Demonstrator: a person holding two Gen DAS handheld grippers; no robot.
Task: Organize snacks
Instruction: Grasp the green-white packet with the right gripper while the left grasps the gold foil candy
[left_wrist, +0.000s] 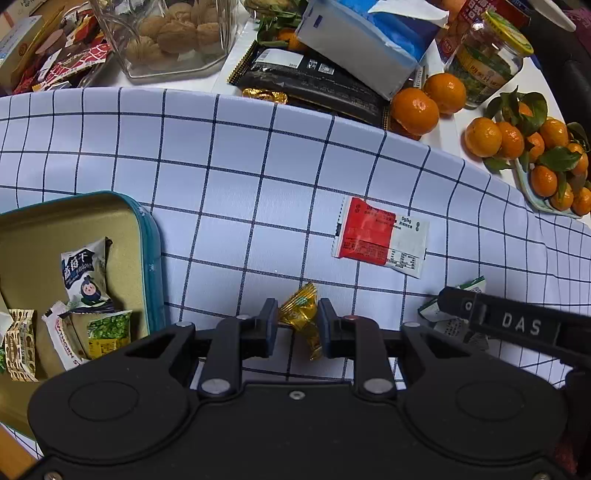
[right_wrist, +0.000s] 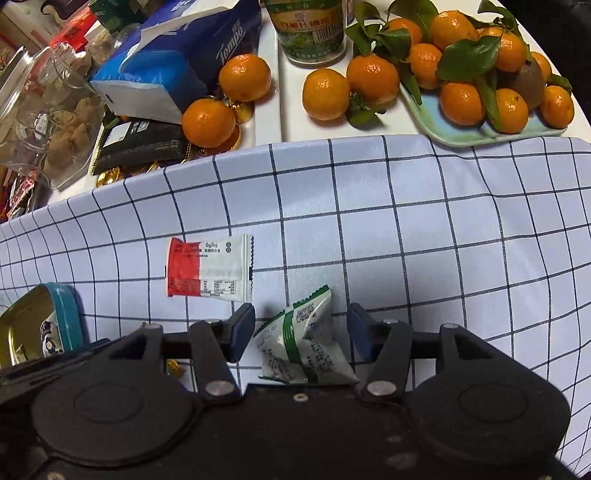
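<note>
A gold-wrapped candy (left_wrist: 300, 314) sits between the fingers of my left gripper (left_wrist: 297, 320), which is shut on it just above the checked cloth (left_wrist: 221, 155). To its left lies an open teal tin (left_wrist: 149, 258) with a gold inside and several snack packets in it. A red and white packet (left_wrist: 380, 236) (right_wrist: 210, 271) lies flat on the cloth beyond both grippers. My right gripper (right_wrist: 301, 328) stands open around a green and white packet (right_wrist: 306, 343) that rests on the cloth, with a gap at its right pad.
Behind the cloth stand a clear container of walnuts (left_wrist: 173, 33), a black packet (left_wrist: 314, 85), a blue tissue pack (right_wrist: 173, 59), a glass jar (right_wrist: 310, 29), loose mandarins (right_wrist: 325, 94) and a pale tray (right_wrist: 480, 136) heaped with leafy mandarins.
</note>
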